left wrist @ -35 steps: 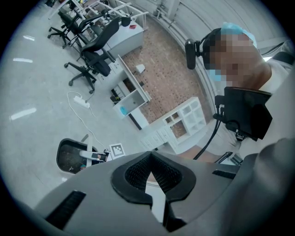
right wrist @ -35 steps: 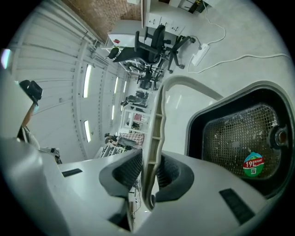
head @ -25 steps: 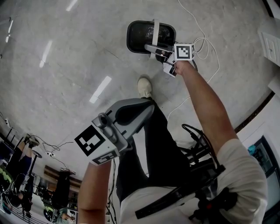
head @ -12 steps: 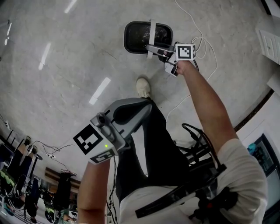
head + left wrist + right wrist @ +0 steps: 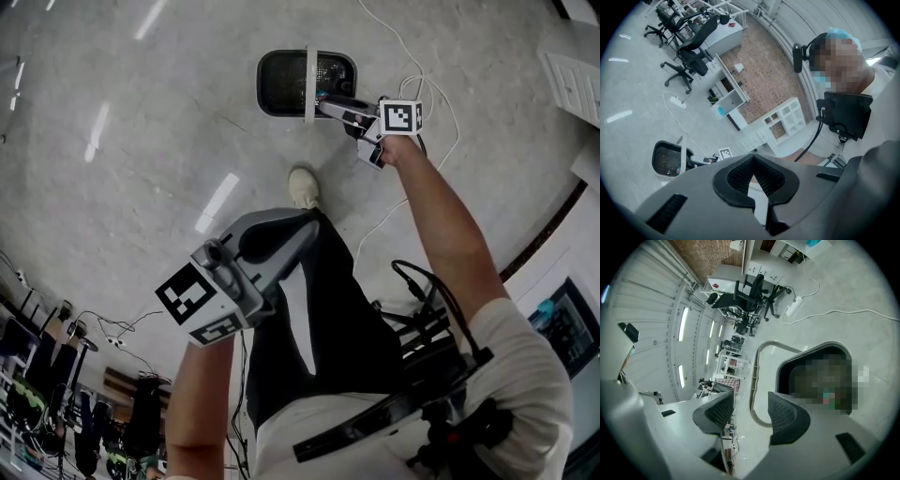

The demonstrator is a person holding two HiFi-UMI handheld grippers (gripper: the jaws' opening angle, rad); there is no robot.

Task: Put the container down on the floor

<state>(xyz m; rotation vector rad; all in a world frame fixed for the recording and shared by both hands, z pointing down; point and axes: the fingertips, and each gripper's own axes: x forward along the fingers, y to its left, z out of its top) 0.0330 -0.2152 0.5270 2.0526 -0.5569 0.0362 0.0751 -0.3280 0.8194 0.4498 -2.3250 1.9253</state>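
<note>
**Right gripper** (image 5: 750, 416): jaws stand spread wide, having just been opening. The pads press on nothing. The white handle (image 5: 753, 376) arcs through the gap between them, free of both pads. In the head view this gripper (image 5: 328, 103) reaches out at arm's length to the container's right edge, with its marker cube (image 5: 400, 116) behind the jaws.

**Left gripper** (image 5: 752, 161): jaws closed tip to tip, nothing between them. In the head view it (image 5: 305, 230) is held near the body over the raised knee, well apart from the container, its marker cube (image 5: 192, 295) toward the camera.

**Container** (image 5: 265, 89): a dark, round-cornered basket standing on the floor (image 5: 141, 141), ahead of the person's shoe (image 5: 303, 187) and apart from it. Its handle (image 5: 309, 84) crosses the opening as a white strip. It also shows in the left gripper view (image 5: 665, 159) and the right gripper view (image 5: 806, 355). The contents are too dim to tell.

**Surroundings**: a white cable (image 5: 843, 311) trails over the floor beyond the container. Office chairs (image 5: 693, 61) stand well away, by the desks.
</note>
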